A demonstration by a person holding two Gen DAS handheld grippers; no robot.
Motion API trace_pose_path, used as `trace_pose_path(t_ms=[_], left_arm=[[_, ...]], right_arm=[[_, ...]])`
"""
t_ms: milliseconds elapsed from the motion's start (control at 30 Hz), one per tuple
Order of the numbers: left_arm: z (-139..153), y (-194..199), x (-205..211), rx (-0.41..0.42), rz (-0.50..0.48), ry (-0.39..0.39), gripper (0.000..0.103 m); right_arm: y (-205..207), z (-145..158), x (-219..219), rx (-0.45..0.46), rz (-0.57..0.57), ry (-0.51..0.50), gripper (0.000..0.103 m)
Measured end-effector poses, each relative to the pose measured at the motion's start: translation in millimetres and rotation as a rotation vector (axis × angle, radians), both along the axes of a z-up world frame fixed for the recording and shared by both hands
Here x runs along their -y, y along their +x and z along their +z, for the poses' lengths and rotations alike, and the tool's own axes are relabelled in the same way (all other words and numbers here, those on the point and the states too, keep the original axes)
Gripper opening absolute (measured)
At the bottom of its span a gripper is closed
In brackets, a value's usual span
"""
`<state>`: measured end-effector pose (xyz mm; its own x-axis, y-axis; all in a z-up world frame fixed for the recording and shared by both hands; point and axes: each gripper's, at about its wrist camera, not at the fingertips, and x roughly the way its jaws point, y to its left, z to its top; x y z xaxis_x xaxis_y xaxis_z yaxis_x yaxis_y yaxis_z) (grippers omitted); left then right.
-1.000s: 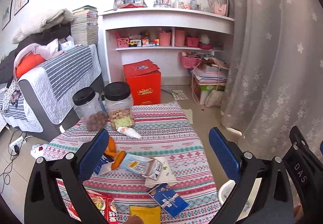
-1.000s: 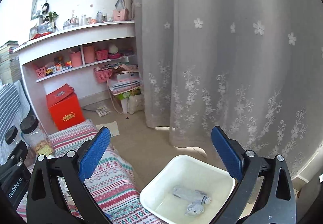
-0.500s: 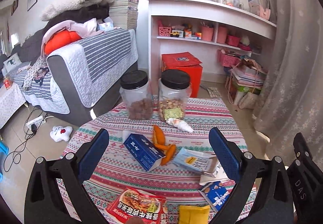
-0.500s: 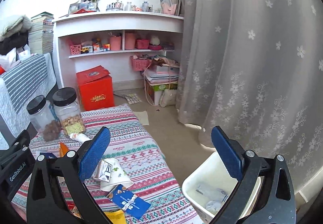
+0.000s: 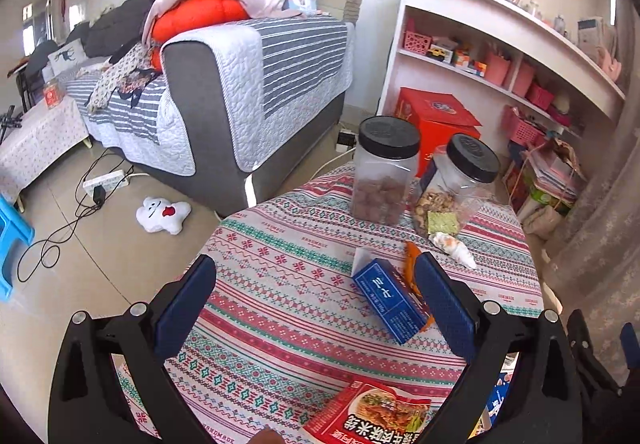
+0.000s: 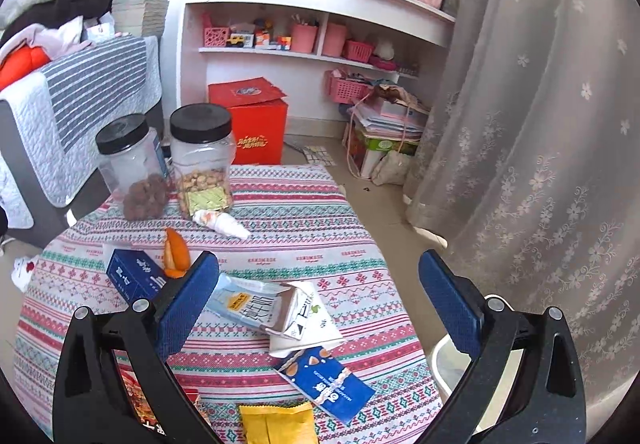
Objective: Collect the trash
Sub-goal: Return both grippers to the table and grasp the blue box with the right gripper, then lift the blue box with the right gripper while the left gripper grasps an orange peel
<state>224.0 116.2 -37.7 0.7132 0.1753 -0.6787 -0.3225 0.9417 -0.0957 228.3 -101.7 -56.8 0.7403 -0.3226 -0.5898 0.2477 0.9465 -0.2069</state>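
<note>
Patterned table [image 6: 304, 212], two jars [image 6: 202, 160], blue box [image 5: 390, 300], wrappers [image 6: 326, 384]

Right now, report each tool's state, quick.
Left tool: open, holding nothing, above the tablecloth.
Right tool: open, holding nothing, above the flattened milk carton.
</note>
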Motion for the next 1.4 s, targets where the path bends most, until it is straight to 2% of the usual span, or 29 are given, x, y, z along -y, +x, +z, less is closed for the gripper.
trace_pose_path(t_ms=[133,267,367,533,667,800,967,1000,1100,1167,1233,1300,1400], left_arm=[[1,0,-28,-0.006,0.041,-0.033,0.096],[4,-2,-57,-0.002,0.089,-0.087,0.096],[8,-5,-75,0.009,0.119,-0.124,0.096],[16,-9,-102,0.039,0.172,-0.178,0.096],[16,-12,-119,0.041,0.196,-0.223,0.096],[18,-16,-127,0.046,0.208,-0.228,0.096],[17,-17,-135,0.049,0.215,-0.233,0.096],[17,-17,-136,0.046,0.214,-0.237,0.096],[15,-16,-139,0.041,0.209,-0.247,0.096],[15,-16,-139,0.04,0.206,-0.25,0.096],[15,-15,-139,0.04,0.202,-0.254,0.096],[13,-14,-137,0.039,0.199,-0.263,0.096],[8,-9,-132,0.027,0.188,-0.278,0.096]], right_arm=[[22,-13,-24,-0.092,0.099,0.031,0.096],[49,-30,-55,-0.223,0.257,0.028,0.096],[74,-51,-87,-0.366,0.389,-0.046,0.096],[101,-84,-139,-0.524,0.536,-0.197,0.096],[115,-109,-167,-0.595,0.577,-0.31,0.096],[124,-128,-183,-0.616,0.583,-0.39,0.096],[138,-142,-191,-0.638,0.566,-0.412,0.095],[140,-144,-191,-0.645,0.562,-0.406,0.093],[144,-150,-189,-0.677,0.556,-0.368,0.077],[146,-154,-182,-0.708,0.553,-0.319,0.05],[146,-150,-174,-0.694,0.539,-0.275,0.042],[143,-137,-165,-0.65,0.55,-0.185,0.04],[132,-109,-150,-0.578,0.548,-0.103,0.039]])
